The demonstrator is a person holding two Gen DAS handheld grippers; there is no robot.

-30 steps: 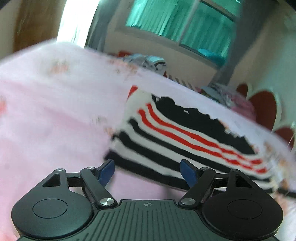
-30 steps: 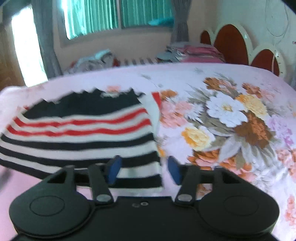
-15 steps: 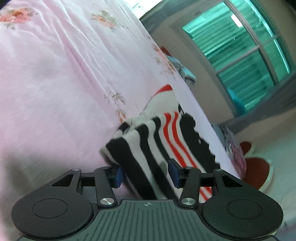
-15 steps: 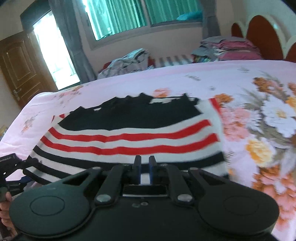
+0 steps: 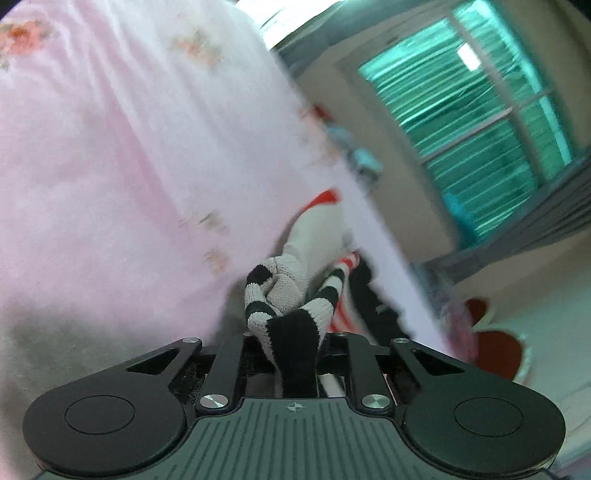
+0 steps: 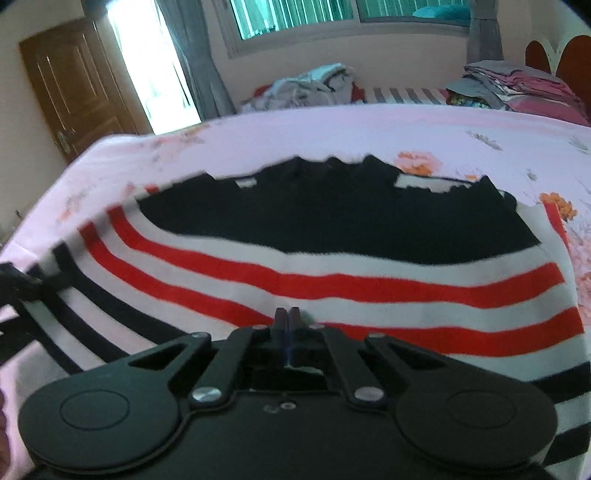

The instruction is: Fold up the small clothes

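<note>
Pink bedsheet [image 6: 332, 133] bears striped sweater [image 6: 332, 280], both tongs clamped.

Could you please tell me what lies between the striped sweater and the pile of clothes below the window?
Only bare pink bedsheet separates the sweater from the clothes pile, seen in the right wrist view.

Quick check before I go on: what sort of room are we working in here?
Most likely a bedroom in a home. The striped sweater lies on a bed with a pink floral sheet, a scalloped headboard stands behind, and folded bedding is piled near the window.
</note>
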